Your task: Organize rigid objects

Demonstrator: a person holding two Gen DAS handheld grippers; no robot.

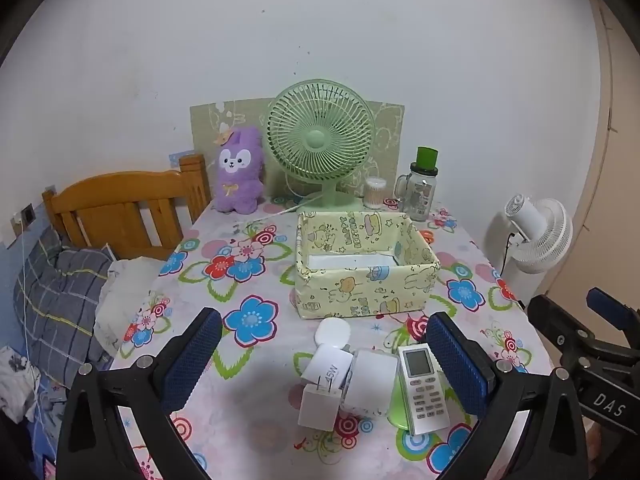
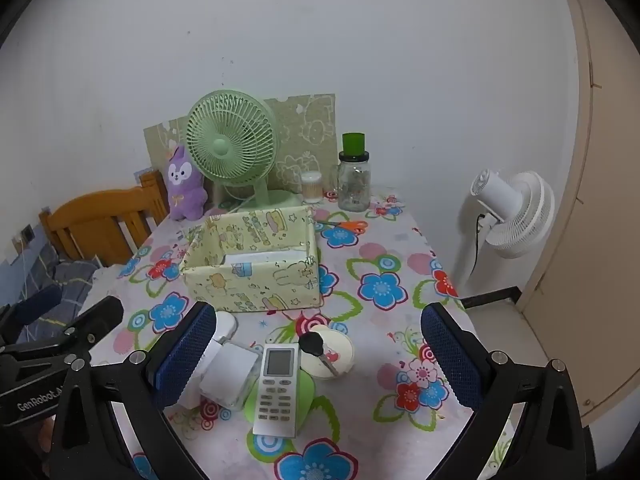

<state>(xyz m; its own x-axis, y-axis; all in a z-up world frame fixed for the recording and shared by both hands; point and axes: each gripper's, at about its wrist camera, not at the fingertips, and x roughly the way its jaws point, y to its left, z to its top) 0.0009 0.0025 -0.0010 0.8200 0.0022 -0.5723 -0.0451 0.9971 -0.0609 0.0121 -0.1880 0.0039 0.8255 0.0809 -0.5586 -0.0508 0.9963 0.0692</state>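
Reading "45W" on the charger [image 1: 325, 368] (white), both tools spread, holding nothing.

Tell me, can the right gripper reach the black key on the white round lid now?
Probably yes. The right gripper is open, the key lies on top of the lid, and nothing covers it; the remote lies just beside it.

Box [image 1: 360, 292] floor mostly hidden; charger [image 2: 192, 396] behind finger.
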